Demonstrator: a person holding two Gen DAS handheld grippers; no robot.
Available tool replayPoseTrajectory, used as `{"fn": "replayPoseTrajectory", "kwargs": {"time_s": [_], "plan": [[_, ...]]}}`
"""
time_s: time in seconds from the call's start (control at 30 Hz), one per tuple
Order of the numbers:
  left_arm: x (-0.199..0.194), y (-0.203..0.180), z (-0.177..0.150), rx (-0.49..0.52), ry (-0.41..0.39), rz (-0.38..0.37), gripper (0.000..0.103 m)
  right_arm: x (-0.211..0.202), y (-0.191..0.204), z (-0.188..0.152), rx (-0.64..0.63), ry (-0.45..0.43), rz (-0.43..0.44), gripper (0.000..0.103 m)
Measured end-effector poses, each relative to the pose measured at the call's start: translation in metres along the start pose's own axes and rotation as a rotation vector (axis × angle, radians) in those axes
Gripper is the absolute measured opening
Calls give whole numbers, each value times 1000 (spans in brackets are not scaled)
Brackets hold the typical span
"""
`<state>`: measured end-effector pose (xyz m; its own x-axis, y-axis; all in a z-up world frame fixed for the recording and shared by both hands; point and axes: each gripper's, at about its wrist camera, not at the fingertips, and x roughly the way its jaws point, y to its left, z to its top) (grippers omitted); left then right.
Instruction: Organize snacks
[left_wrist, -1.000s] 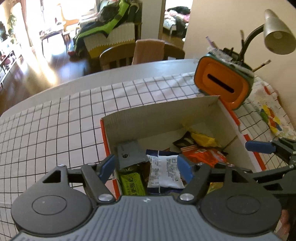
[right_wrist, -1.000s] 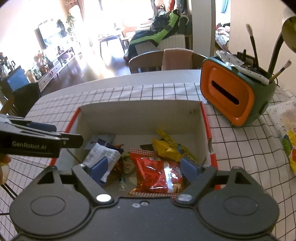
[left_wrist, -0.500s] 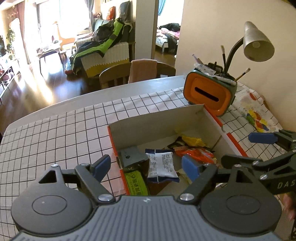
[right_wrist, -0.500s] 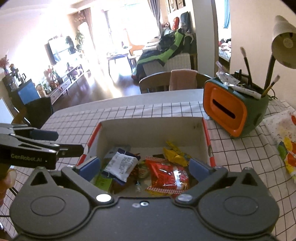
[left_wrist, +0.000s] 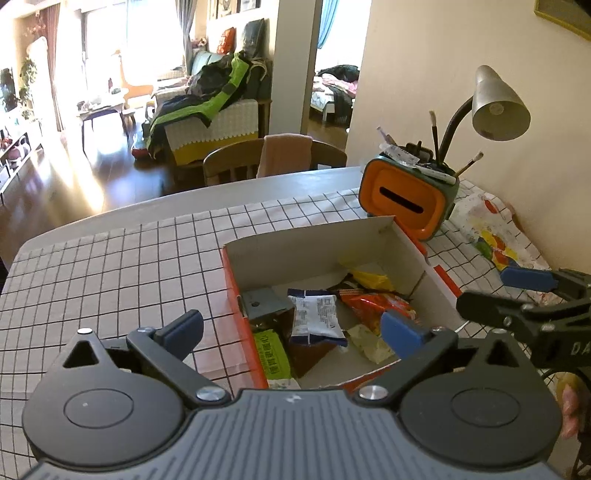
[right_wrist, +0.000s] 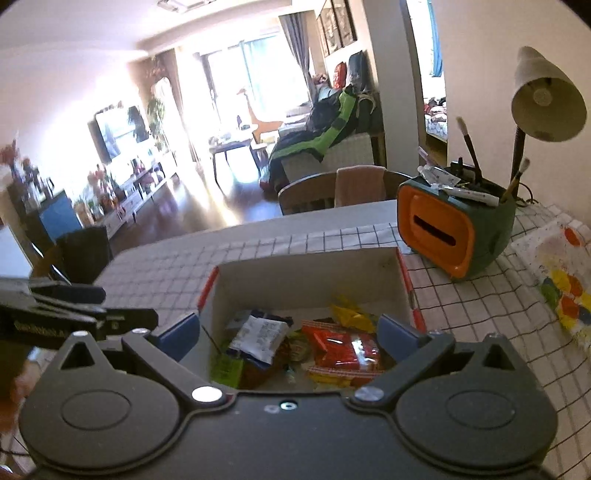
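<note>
An open cardboard box (left_wrist: 306, 240) with orange-red sides sits on the checked tablecloth and holds several snack packets: a white-and-blue packet (left_wrist: 316, 315), a red packet (left_wrist: 373, 302), a yellow one (left_wrist: 369, 278), a green one (left_wrist: 273, 356). My left gripper (left_wrist: 291, 328) is open and empty above the box's near left edge. My right gripper (right_wrist: 290, 330) is open and empty above the box (right_wrist: 306, 273), over the white packet (right_wrist: 260, 334) and red packet (right_wrist: 343, 349). Each gripper shows at the edge of the other's view.
An orange and green pen holder (left_wrist: 406, 195) with brushes stands right behind the box, with a desk lamp (left_wrist: 498, 107) beside it against the wall. A colourful printed cloth (left_wrist: 491, 232) lies at the right. A wooden chair (left_wrist: 258, 158) stands at the table's far edge.
Both grippers have risen and pulled back from the box, so it looks smaller and lower in both views. Both stay open and empty.
</note>
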<state>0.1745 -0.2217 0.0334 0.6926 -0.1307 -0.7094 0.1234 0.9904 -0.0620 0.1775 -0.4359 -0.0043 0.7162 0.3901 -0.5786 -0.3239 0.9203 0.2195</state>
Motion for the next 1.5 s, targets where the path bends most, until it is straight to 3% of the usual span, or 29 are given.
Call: {"fn": "replayPoseTrajectory", "kwargs": {"time_s": [0.5, 1.0, 1.5], "plan": [[-18, -8, -15, 3, -60, -20, 103, -23, 24, -21, 40, -84, -77, 103], [-18, -6, -17, -30, -43, 8, 103, -20, 28, -29, 68, -65, -154, 103], [-16, -10, -20, -21, -23, 3, 103, -18, 27, -32, 75, -33, -143, 103]]}}
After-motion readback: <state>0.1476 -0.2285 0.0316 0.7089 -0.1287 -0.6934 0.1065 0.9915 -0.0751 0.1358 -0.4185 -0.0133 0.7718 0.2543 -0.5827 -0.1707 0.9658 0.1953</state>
